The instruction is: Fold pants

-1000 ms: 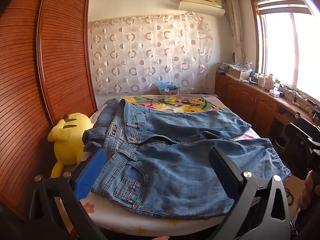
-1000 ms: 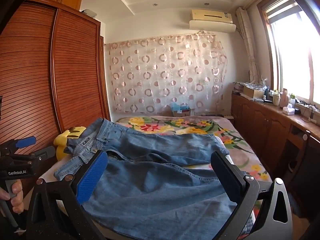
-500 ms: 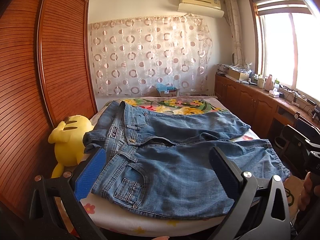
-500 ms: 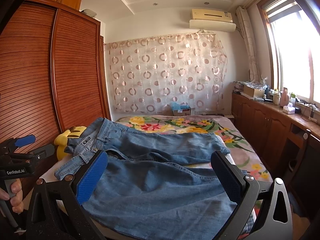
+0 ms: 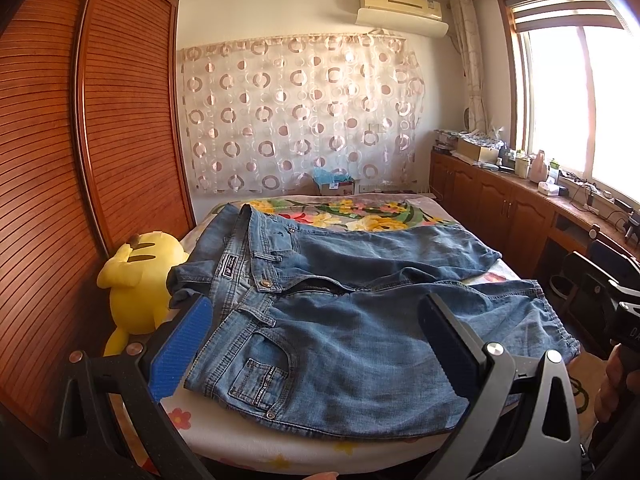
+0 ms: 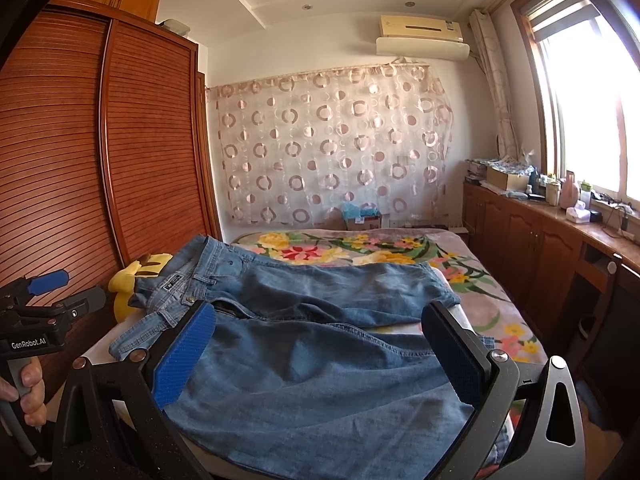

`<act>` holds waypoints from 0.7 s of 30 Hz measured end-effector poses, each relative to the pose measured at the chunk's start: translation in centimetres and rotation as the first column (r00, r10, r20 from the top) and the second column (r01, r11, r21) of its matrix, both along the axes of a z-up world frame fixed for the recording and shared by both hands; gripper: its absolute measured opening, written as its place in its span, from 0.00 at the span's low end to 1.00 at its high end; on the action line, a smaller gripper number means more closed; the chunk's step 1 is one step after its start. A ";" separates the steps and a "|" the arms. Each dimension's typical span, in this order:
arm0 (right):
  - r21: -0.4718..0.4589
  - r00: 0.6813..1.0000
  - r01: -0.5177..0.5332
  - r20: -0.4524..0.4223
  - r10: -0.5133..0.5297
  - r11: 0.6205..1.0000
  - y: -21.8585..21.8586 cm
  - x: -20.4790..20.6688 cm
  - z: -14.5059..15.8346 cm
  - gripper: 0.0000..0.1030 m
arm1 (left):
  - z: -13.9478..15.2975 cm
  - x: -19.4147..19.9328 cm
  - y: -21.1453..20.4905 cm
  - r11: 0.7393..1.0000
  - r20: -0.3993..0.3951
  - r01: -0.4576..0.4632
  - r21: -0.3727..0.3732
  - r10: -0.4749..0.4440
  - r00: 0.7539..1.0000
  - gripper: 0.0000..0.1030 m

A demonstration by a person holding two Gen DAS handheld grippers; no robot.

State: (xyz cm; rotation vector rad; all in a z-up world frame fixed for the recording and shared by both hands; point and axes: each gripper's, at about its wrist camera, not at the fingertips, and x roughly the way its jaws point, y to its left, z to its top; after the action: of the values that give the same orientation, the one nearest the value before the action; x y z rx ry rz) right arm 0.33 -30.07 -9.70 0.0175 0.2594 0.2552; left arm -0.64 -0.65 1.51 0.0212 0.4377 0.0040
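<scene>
Little has changed over the last second: we edge both views slightly, and the pants (image 5: 360,320) lie as before, spread flat and unfolded across the near end of the bed (image 5: 256,444), waistband to the left, legs running right. We read this as the task not yet begun; no fold is made, and neither tool touches the denim.

Left to right: the left tongs (image 5: 316,344) hover released over the near pocket, jaws wide apart. The right tongs (image 6: 320,352) hover released above the near leg, grasping nothing.

Surface: a floral bedspread (image 6: 360,248), soft, so edges may drag. A yellow plush toy (image 5: 140,280) sits just beside the waistband, against the slatted wardrobe (image 5: 80,160). A circle-print curtain (image 5: 300,120) hangs behind; cabinets and a bright window (image 6: 580,100) run along the right.
</scene>
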 end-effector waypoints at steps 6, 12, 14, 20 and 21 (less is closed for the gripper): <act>0.001 1.000 -0.001 0.000 0.001 1.000 0.0 0.0 0.0 1.00 | 0.1 0.0 0.1 1.000 0.001 0.003 0.000 -0.003 1.000 1.00; 0.003 1.000 -0.003 0.001 0.003 1.000 0.0 0.0 0.0 1.00 | 0.0 0.0 0.1 1.000 0.001 0.002 -0.001 -0.002 1.000 1.00; 0.004 1.000 -0.004 0.000 0.004 1.000 -0.2 0.0 -0.1 1.00 | 0.0 0.0 0.0 1.000 0.000 0.002 -0.001 -0.002 1.000 1.00; 0.004 1.000 -0.004 0.001 0.004 1.000 -0.1 0.0 0.0 1.00 | 0.0 0.0 0.0 1.000 0.001 0.002 -0.001 -0.002 1.000 1.00; 0.004 1.000 -0.004 0.001 0.004 1.000 -0.1 0.0 0.0 1.00 | 0.0 0.0 0.0 1.000 0.001 0.002 0.000 -0.002 1.000 1.00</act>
State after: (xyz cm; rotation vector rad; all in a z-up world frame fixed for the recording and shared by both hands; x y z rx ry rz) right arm 0.36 -30.21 -9.73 0.0210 0.2579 0.2598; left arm -0.62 -0.66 1.52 0.0217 0.4363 0.0022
